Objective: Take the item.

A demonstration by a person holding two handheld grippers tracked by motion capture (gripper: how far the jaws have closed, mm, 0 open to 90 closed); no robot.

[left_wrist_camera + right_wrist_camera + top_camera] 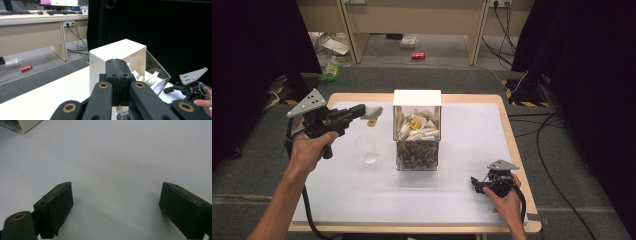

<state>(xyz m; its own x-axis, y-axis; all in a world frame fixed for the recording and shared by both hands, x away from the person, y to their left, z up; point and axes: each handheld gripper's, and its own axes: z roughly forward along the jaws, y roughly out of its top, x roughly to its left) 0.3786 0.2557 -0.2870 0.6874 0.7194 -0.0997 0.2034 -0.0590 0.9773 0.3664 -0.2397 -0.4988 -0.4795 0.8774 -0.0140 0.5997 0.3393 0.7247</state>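
A clear box [417, 150] with a white top stands mid-table, with pale sachets in its upper part and brown packets below. A clear plastic cup [367, 147] stands just left of it. My left gripper [363, 111] hovers above and behind the cup, shut on a pale sachet [374, 112] with a yellow tag hanging from it. In the left gripper view the jaws [116, 72] press together in front of the box's white top [117, 53]. My right gripper [476, 185] rests on the white table sheet at the front right, open, with nothing between its jaws [116, 195].
The white sheet [462, 140] covers a wood-edged table [512, 145]. Past the far edge, on the floor, lie a red can [418, 55], a green bottle [331, 70] and cables [504, 22] near desk legs. Black curtains flank both sides.
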